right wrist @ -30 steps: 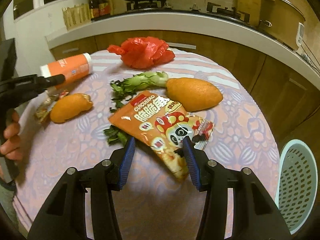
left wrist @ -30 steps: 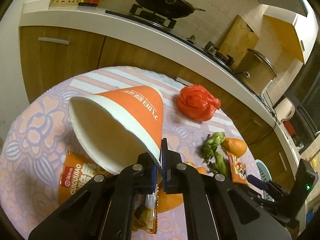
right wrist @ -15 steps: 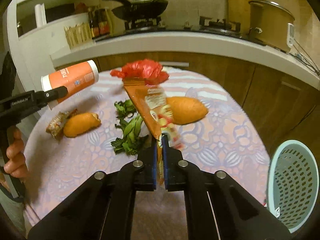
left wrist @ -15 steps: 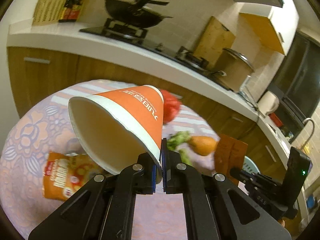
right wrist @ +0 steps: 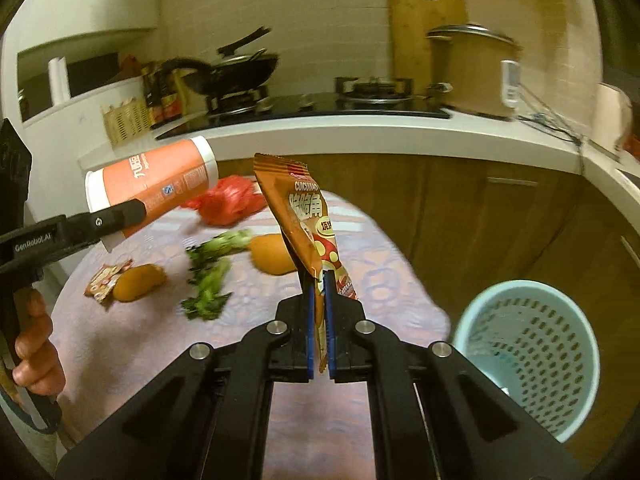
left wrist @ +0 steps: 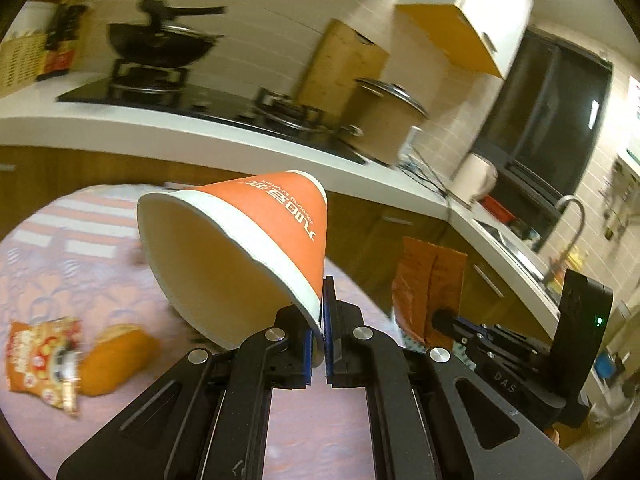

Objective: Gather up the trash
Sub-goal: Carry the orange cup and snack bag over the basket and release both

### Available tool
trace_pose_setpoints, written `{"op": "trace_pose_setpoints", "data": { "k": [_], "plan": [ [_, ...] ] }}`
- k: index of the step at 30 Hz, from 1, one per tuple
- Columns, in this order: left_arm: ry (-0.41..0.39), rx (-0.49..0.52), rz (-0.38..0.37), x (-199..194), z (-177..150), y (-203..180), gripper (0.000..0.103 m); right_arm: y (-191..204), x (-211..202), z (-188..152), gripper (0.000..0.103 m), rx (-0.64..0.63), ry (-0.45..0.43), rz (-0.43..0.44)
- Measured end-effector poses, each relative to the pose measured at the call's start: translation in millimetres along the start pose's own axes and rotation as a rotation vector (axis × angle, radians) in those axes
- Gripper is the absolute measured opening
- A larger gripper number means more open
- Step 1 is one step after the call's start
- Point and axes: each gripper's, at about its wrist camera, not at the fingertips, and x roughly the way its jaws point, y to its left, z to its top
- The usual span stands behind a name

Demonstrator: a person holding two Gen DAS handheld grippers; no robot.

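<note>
The left tongs (left wrist: 322, 344) were clamped on the rim of an orange paper cup (left wrist: 240, 252), held at frame centre above the table (left wrist: 60, 264). The right tongs (right wrist: 319, 320) pinched a snack packet (right wrist: 308, 224) upright at centre; a blue basket (right wrist: 528, 360) stood lower right.

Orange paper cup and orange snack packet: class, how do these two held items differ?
The orange paper cup is a rigid cone lying tilted sideways; the orange snack packet is a flat, crinkled wrapper standing upright. The left gripper pinches the cup's rim; the right gripper pinches the packet's lower end. Both are off the table.
</note>
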Motion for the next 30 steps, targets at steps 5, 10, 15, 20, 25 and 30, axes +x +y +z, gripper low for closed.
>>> {"op": "trace_pose_setpoints", "data": {
  "k": [5, 10, 15, 20, 25, 30],
  "plan": [
    [0.038, 0.061, -0.055, 28.6, -5.6, -42.5, 0.002, -35.8, -14.4, -4.5, 0.003, 0.044, -0.016, -0.059],
    [0.098, 0.116, -0.118, 64.9, -16.8, -83.5, 0.002, -75.7, -28.4, -13.4, 0.003, 0.101, -0.023, -0.115],
    [0.168, 0.161, -0.174, 100.3, -30.9, -120.2, 0.002, -118.1, -40.1, -25.2, 0.003, 0.172, -0.021, -0.167],
    [0.221, 0.195, -0.207, 129.9, -42.4, -148.2, 0.002, -157.0, -51.1, -39.3, 0.003, 0.236, -0.017, -0.231],
    [0.293, 0.224, -0.224, 160.9, -58.6, -168.3, 0.002, -186.9, -52.1, -55.5, 0.003, 0.299, 0.014, -0.271],
    [0.389, 0.244, -0.243, 194.6, -79.0, -182.6, 0.002, -210.2, -43.6, -76.0, 0.003, 0.362, 0.072, -0.292]
  ]
}}
